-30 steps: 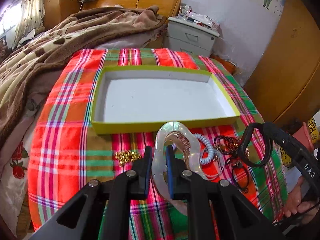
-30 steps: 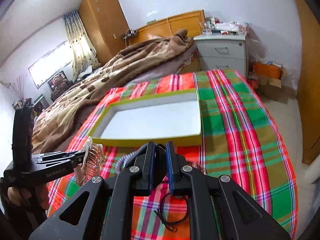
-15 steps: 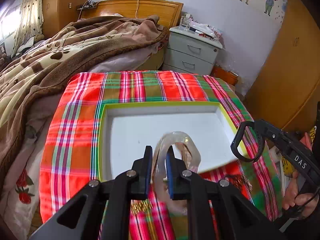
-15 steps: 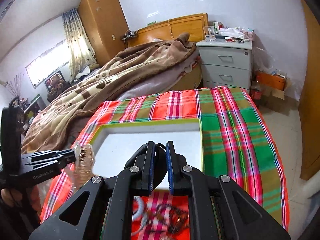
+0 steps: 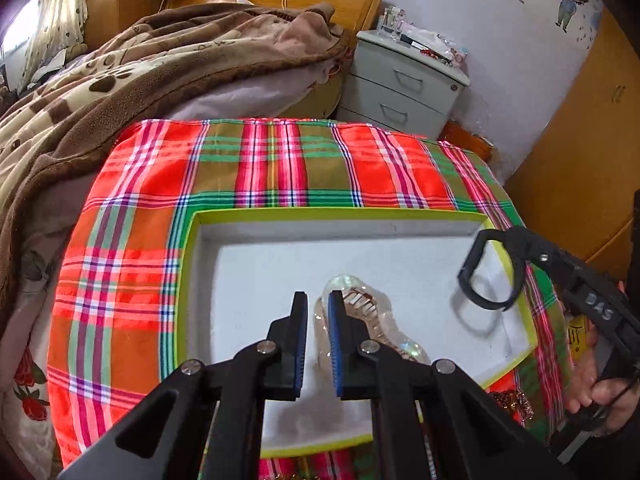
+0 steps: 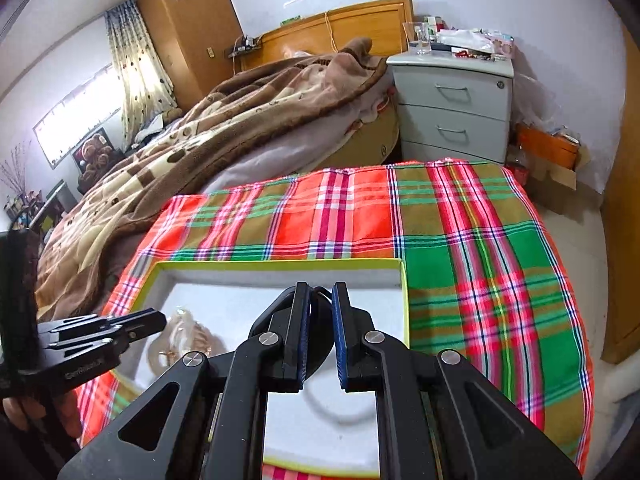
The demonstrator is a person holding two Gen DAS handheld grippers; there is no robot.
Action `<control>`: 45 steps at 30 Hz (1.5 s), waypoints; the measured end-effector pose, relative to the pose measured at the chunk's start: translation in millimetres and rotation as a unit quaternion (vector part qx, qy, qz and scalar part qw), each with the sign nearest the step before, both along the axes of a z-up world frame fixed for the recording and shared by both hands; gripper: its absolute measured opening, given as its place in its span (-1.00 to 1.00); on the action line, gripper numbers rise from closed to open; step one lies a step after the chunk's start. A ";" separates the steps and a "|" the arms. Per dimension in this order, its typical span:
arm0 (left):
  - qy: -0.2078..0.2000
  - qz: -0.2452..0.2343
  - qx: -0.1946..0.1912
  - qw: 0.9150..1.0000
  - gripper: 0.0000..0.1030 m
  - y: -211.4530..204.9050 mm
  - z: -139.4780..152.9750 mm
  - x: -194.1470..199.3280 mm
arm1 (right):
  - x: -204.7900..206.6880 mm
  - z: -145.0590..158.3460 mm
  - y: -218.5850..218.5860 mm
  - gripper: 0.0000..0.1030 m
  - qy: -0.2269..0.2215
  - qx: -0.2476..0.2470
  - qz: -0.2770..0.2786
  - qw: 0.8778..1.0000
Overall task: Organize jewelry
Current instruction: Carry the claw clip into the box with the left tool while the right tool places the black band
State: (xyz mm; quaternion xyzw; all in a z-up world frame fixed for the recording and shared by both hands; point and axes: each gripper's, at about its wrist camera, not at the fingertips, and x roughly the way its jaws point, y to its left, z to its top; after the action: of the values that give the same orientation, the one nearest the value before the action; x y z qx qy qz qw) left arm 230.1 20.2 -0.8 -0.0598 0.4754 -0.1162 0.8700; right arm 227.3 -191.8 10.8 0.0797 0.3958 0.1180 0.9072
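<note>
A shallow white tray with a lime-green rim point(image 5: 192, 280) point(image 6: 404, 304) lies on the plaid cloth. A clear hair claw clip with bronze teeth point(image 5: 368, 316) point(image 6: 188, 340) lies inside the tray, just right of my left gripper point(image 5: 318, 344). The left jaws stand slightly apart with nothing between them. My right gripper point(image 6: 320, 336) is shut on a black ring-shaped hair tie point(image 5: 486, 276) point(image 6: 320, 294) and holds it above the tray's right part.
The plaid cloth point(image 5: 280, 160) covers the table. A brown blanket point(image 5: 120, 80) lies on the bed at left. A grey nightstand point(image 6: 452, 108) stands behind. Gold and copper jewelry point(image 5: 516, 400) lies near the tray's front right corner.
Both grippers moved forward over the tray. The left gripper opened and let go of the clear claw clip, which now lies in the tray. The right still holds the black tie.
</note>
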 end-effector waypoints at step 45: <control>-0.037 0.010 0.069 0.997 -0.43 -24.0 11.2 4.4 | 14.0 -7.9 10.6 -0.78 0.014 -0.049 0.001 0.999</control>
State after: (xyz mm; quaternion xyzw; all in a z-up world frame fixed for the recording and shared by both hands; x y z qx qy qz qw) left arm 234.5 -3.8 10.4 0.0000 0.4488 -0.0766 0.8904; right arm 241.4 -181.2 2.9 0.0362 0.4138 0.0984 0.9043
